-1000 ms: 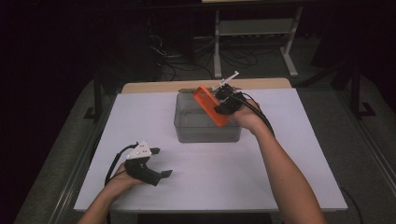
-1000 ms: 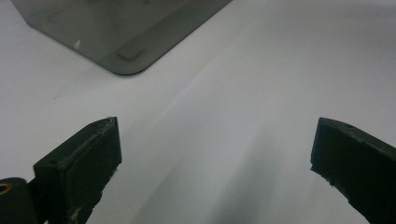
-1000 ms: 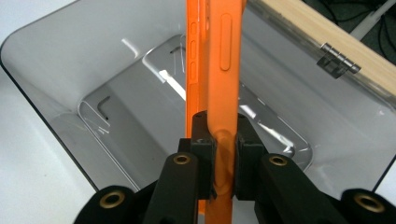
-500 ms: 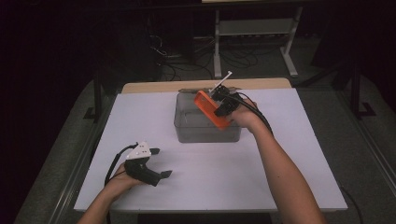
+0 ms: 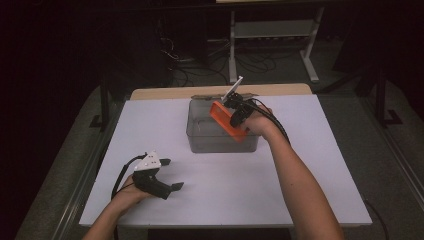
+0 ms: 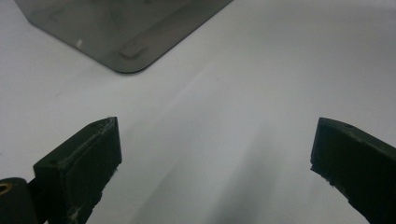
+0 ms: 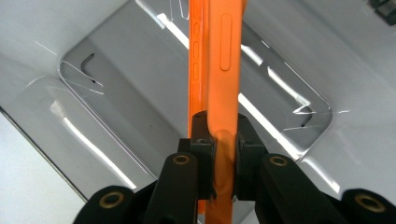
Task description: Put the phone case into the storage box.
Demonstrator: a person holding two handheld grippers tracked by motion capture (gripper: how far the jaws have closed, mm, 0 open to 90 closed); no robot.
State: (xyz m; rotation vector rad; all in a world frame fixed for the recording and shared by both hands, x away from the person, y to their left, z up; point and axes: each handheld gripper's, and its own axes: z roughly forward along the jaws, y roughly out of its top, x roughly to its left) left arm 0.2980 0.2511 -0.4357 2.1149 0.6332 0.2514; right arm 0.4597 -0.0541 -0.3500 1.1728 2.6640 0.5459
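Fingers (image 7: 204, 140) of the right gripper (image 5: 234, 111) clench the orange phone case (image 5: 228, 121), now slightly farther over the grey bin (image 5: 200, 135) near the white table (image 5: 320, 165)'s far edge; dark room; the left gripper (image 5: 165, 175) rests released.

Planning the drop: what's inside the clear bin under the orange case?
The clear bin looks empty: bare floor shows around the orange case held by the right gripper. The strip directly beneath the case is covered.

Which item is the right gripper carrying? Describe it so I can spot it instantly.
Start at the white table and find the grey see-through bin near its far edge. Above the bin, the right gripper pinches a flat orange phone case, the one brightly coloured thing there.
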